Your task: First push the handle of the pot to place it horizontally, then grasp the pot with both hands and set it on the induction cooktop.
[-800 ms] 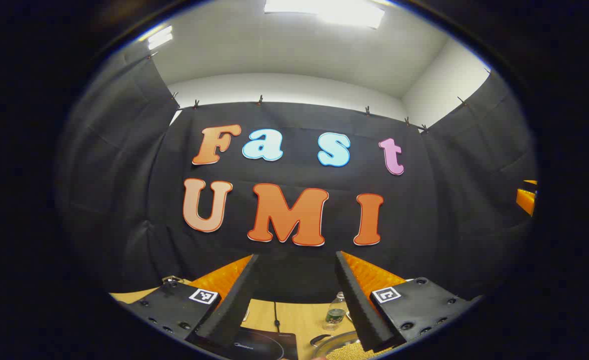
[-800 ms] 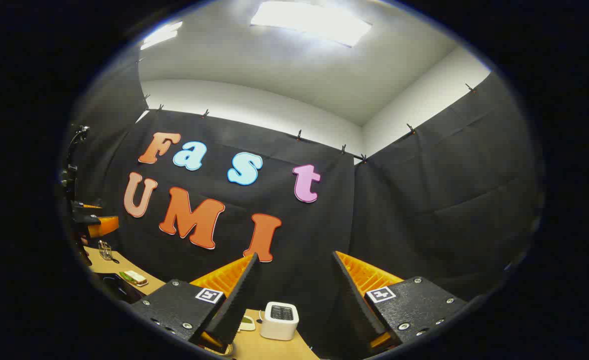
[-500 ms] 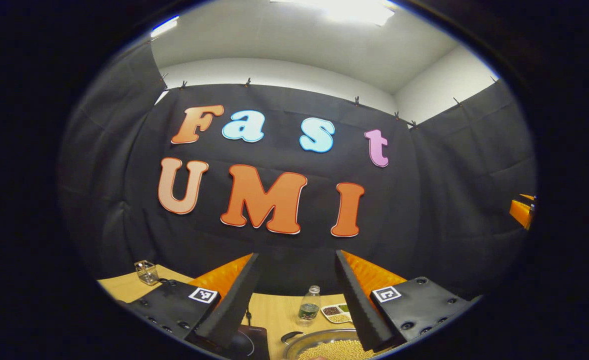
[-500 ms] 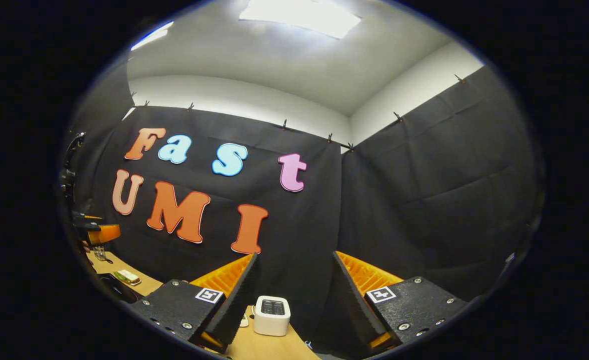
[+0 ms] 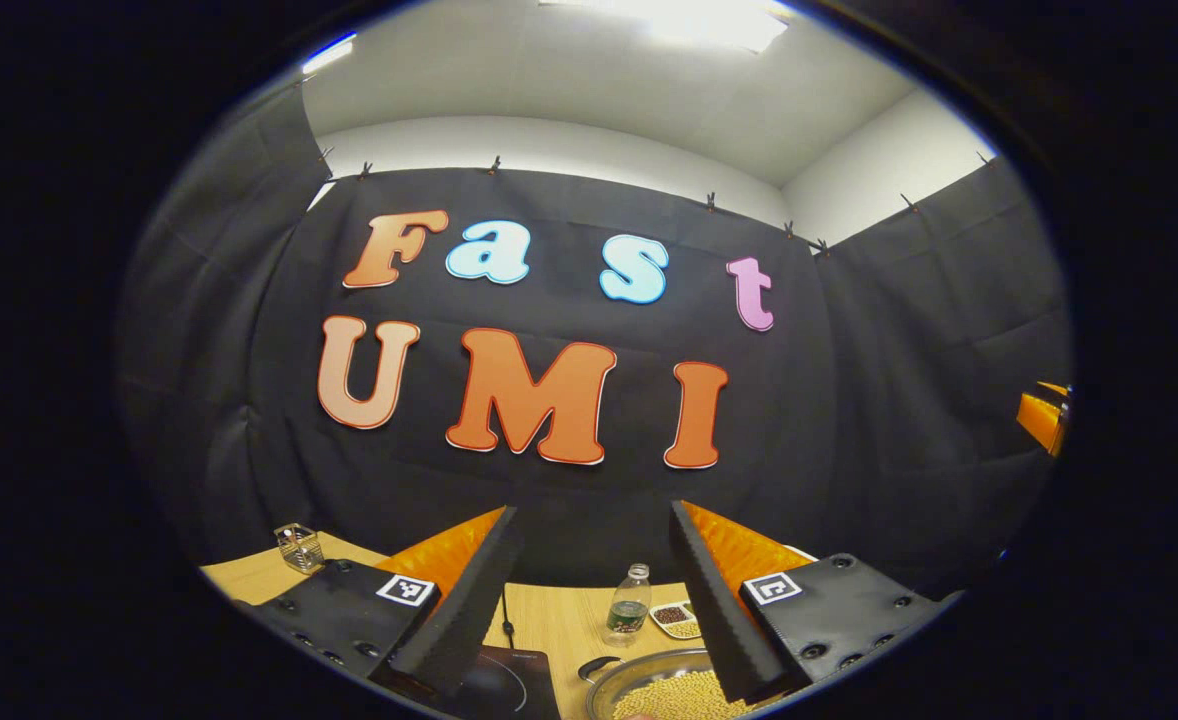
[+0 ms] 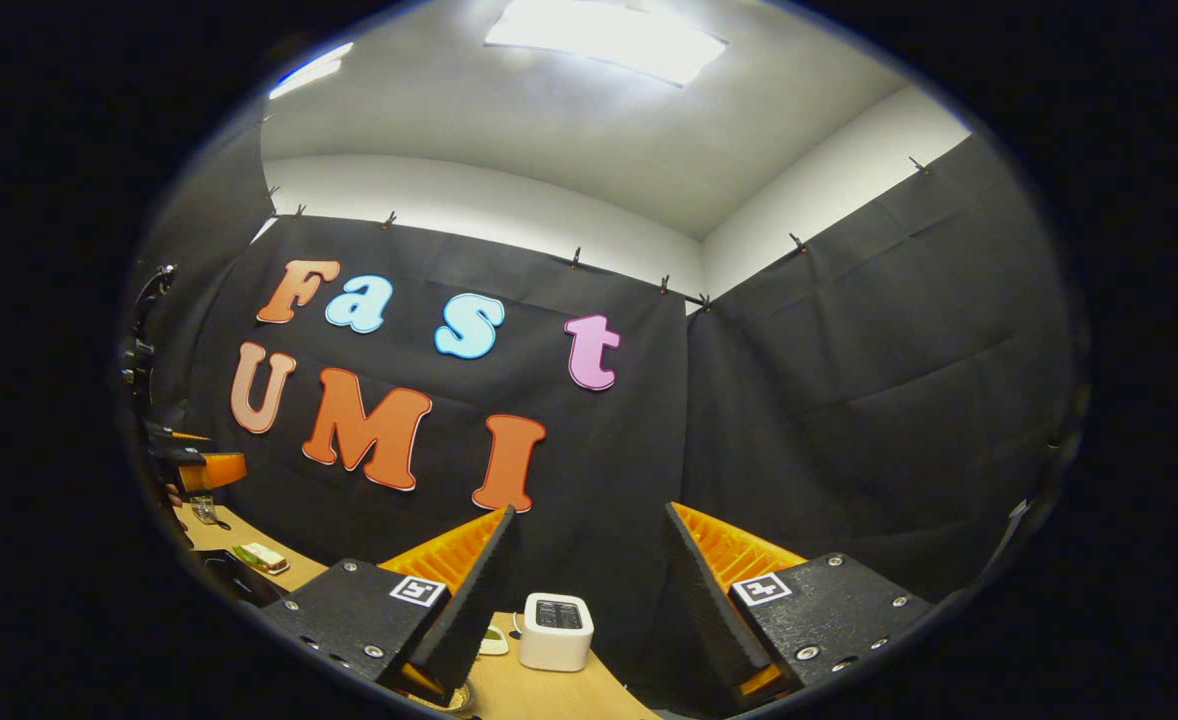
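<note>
In the left gripper view my left gripper (image 5: 592,515) is open, held high and aimed at the booth wall, with nothing between its fingers. Low between them lies the metal pot (image 5: 661,688), filled with pale beans, on the wooden table (image 5: 549,625). Its dark handle (image 5: 599,666) sticks out on its left. The black induction cooktop (image 5: 505,686) lies just left of the pot. My right gripper (image 6: 590,512) is also open and empty, raised above the table. A curved rim (image 6: 446,700) peeks out under its left finger; I cannot tell whether it is the pot.
A water bottle (image 5: 628,606) and a small tray of dishes (image 5: 677,620) stand behind the pot, and a wire basket (image 5: 298,546) sits far left. A white boxy appliance (image 6: 556,631) stands by the wall. The other gripper (image 6: 199,466) hangs at the left edge.
The left gripper's view has tipped downward, bringing more of the table, pot and cooktop into sight. The right gripper's view shifted only slightly. Both grippers stay open.
</note>
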The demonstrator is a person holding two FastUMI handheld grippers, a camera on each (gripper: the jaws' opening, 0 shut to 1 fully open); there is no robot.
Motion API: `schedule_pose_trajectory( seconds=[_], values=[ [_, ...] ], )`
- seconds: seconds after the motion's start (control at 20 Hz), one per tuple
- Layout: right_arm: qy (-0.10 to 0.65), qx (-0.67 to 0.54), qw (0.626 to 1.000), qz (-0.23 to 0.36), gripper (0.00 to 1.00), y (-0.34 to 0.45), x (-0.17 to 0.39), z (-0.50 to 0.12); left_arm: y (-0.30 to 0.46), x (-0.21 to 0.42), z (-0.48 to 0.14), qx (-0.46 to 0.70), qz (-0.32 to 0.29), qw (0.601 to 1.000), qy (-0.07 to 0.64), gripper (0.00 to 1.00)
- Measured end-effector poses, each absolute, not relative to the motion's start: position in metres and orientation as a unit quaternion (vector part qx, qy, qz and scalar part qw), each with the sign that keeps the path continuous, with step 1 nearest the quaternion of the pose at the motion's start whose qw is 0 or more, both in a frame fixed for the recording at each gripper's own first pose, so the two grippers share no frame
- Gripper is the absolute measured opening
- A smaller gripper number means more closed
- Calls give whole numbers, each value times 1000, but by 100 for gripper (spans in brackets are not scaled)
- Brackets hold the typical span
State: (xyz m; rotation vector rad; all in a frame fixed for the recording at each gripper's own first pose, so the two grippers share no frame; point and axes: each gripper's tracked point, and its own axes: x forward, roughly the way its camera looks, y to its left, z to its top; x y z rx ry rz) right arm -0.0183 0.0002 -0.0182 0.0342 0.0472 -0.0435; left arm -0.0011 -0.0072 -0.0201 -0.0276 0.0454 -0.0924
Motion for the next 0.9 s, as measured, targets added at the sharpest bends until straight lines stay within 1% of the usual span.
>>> schedule_pose_trajectory(
  seconds=[0.25, 0.4, 0.5, 0.55, 0.65, 0.9],
  values=[
    [48, 13, 999, -13, 94, -8, -30, -36, -13, -41, 14, -25, -50, 998, -16, 96],
    [56, 21, 998, -9, 95, -16, -40, -36, -20, -59, 23, -22, -57, 998, -14, 96],
    [54, 29, 998, -10, 96, -23, -48, -31, -10, -61, 26, -6, -38, 999, -14, 96],
    [51, 32, 998, -8, 94, -25, -49, -26, -9, -62, 25, -3, -34, 999, -12, 96],
    [41, 34, 999, -8, 94, -32, -51, -17, -9, -61, 29, 1, -32, 999, -18, 96],
    [38, 42, 998, -15, 94, -42, -51, -15, 24, -51, 30, 14, 16, 1000, -23, 96]
  ],
)
